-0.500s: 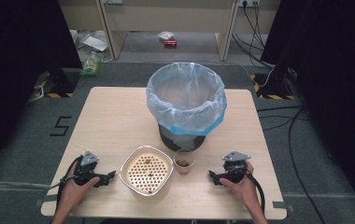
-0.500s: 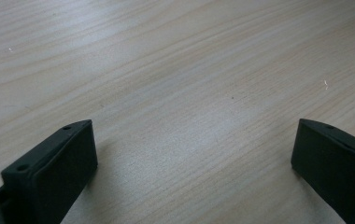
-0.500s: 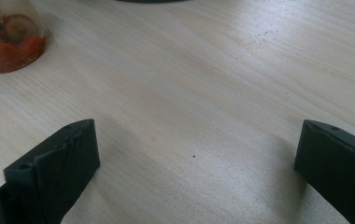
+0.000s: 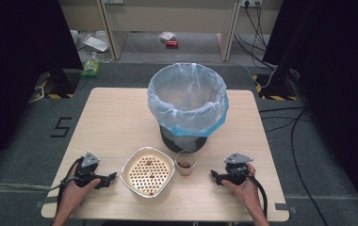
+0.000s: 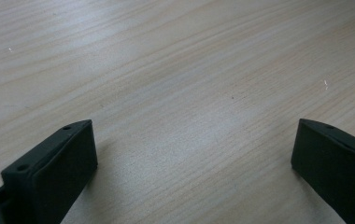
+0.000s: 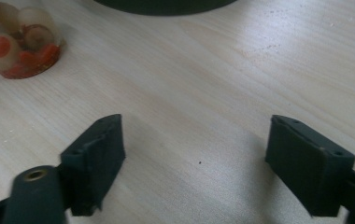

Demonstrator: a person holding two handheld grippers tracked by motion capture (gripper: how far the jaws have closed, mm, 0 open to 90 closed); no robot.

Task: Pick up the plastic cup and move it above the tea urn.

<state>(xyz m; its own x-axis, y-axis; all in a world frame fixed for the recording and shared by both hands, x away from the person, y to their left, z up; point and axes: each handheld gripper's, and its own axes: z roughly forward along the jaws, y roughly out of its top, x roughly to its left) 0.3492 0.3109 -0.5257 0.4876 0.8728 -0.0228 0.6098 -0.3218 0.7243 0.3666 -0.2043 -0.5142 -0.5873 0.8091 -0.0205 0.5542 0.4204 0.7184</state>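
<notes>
A bin lined with a pale blue bag stands at the middle of the wooden table. In front of it sit a small clear cup with brownish-red scraps and a white bowl with a perforated strainer insert. My left gripper rests on the table left of the bowl, open, with bare wood between its jaws. Right of the cup, my right gripper lies on the table, open and empty; the cup's base shows at the upper left of the right gripper view.
The bin's dark base lies just beyond the right gripper. Bare table stretches behind both hands and to the bin's sides. On the floor past the table are cables, a red item and cabinet legs.
</notes>
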